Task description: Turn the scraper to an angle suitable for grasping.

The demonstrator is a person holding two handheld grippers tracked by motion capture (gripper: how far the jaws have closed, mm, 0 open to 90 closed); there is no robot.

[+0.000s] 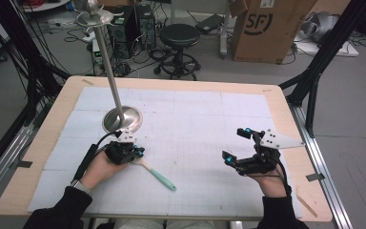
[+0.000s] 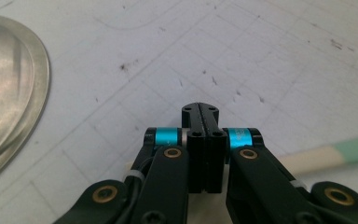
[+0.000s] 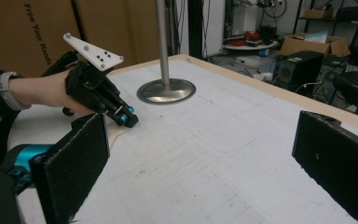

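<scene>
Pinching its jaws together over the spatula [image 1: 155,172], whose mint handle trails to its right, the left gripper [image 1: 132,151] seems mid-pickup and must lift next, while the right gripper [image 1: 242,147] hangs wide open, empty.

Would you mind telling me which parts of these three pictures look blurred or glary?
Left gripper view: the metal base at the frame edge is soft with glare; right gripper view: its near pads are blurred; high view: evenly lit, slightly soft.
</scene>
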